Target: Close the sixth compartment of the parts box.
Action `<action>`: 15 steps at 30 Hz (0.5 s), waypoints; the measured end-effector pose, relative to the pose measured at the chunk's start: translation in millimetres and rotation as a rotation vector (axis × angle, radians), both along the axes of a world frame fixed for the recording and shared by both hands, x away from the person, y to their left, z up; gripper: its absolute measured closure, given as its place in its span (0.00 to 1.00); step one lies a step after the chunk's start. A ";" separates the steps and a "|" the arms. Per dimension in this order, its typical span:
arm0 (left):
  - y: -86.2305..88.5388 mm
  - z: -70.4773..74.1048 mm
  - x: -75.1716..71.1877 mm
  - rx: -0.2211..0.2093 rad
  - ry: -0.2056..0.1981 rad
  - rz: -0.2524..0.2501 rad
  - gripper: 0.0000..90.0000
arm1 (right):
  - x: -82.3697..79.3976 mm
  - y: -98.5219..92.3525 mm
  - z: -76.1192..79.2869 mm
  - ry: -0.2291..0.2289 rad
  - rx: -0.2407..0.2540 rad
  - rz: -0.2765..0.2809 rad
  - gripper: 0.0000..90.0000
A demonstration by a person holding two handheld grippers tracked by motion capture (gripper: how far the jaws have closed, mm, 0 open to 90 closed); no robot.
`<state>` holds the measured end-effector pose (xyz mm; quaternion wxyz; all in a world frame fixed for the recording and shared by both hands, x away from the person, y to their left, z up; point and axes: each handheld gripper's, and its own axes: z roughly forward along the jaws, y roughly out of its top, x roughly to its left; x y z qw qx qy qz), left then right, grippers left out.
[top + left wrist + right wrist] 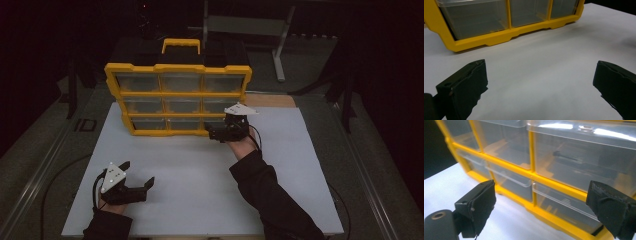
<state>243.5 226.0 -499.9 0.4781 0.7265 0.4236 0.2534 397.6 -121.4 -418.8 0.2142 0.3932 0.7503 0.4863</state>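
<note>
Right claw [220, 134], spread, sits at the yellow organizer's [178, 94] bottom-right drawer [571, 207]; left claw [137, 175], spread, rests well apart.

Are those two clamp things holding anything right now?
No. The left hand-held gripper and right hand-held gripper are both open, empty, the right near the yellow drawer organizer.

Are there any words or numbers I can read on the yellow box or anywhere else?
"ID": pale marks on the dark floor left of the white table, blurry, so only a guess.
Yellow drawer box: no words or numbers to be read on its frame or clear drawers.
Left gripper and right gripper: no readable markings.
</note>
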 end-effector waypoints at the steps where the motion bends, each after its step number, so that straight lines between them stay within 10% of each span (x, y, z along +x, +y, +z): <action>1: 0.1 0.0 -0.1 -0.002 0.001 0.000 0.00 | -0.6 -0.5 1.0 -0.010 0.001 0.005 0.10; 15: -1.5 -1.1 0.0 0.008 0.004 -0.006 0.00 | -12.5 -12.9 19.9 -0.044 0.020 0.099 0.12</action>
